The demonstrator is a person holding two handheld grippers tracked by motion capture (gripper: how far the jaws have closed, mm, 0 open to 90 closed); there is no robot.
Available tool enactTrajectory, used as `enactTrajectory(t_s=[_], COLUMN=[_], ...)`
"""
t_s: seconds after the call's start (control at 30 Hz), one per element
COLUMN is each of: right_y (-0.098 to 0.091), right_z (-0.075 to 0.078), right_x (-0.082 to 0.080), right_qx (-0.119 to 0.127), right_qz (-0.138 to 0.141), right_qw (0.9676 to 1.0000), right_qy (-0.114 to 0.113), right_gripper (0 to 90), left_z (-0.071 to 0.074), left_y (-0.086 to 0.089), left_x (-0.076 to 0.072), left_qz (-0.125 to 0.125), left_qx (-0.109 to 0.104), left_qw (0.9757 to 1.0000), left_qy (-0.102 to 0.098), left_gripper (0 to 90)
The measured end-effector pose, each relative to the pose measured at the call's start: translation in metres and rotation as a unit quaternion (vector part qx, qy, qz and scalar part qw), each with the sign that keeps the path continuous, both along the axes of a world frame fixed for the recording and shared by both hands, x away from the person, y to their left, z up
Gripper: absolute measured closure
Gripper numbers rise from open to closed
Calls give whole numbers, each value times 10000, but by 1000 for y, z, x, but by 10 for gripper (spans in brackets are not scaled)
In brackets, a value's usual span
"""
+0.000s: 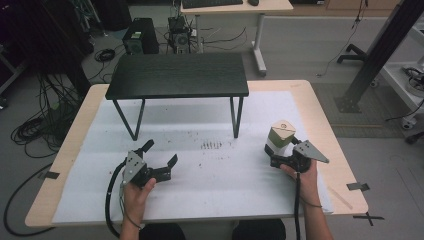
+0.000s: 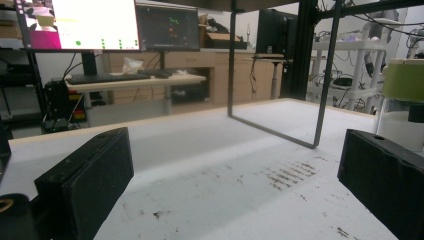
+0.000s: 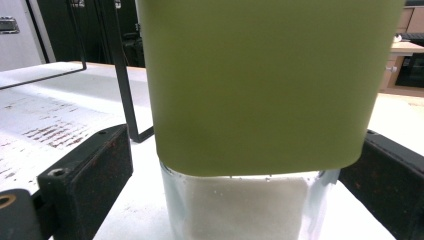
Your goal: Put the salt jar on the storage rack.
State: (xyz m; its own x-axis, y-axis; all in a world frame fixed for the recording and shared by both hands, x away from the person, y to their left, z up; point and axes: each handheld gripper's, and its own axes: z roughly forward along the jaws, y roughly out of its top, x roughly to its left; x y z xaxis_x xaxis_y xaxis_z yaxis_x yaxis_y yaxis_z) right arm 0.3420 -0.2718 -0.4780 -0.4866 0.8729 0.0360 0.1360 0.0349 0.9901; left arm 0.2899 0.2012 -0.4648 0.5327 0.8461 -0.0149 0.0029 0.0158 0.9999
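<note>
High view: we see the jar [image 1: 279, 138] upright near the table's [image 1: 65, 155] right edge, between the right gripper's [image 1: 278, 159] jaws; left gripper [image 1: 160, 154] wide open, empty. Right gripper view: jaws flank the jar's glass base [image 3: 240, 205] with gaps, so closing off-centre could tip the top-heavy jar.

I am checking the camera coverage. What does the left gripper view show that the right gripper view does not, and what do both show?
The left gripper view alone shows monitors and a desk with a keyboard across the room, with nothing between its open jaws.

The right gripper view alone shows the jar's clear lower part close up, with white grains inside; its jaws stand on either side, and contact cannot be told.

Both show the jar's green lid, the white table cover with dark marks, and the black stand's legs.
</note>
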Motion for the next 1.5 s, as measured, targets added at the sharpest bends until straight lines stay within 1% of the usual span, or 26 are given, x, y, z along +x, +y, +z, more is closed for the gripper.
enactTrajectory(t_s=[0.63, 1.5], right_y=[-1, -1], right_z=[0, -1], right_x=[-1, -1], right_qx=[77, 65], right_qz=[-35, -37], right_qw=[10000, 10000], right_qy=[-15, -40], right_gripper=[32, 34], left_z=[0, 0], left_y=[0, 0], left_x=[0, 0], left_qz=[-6, -13], left_qx=[-2, -7], left_qw=[10000, 10000], left_qy=[-2, 1], left_gripper=[17, 15])
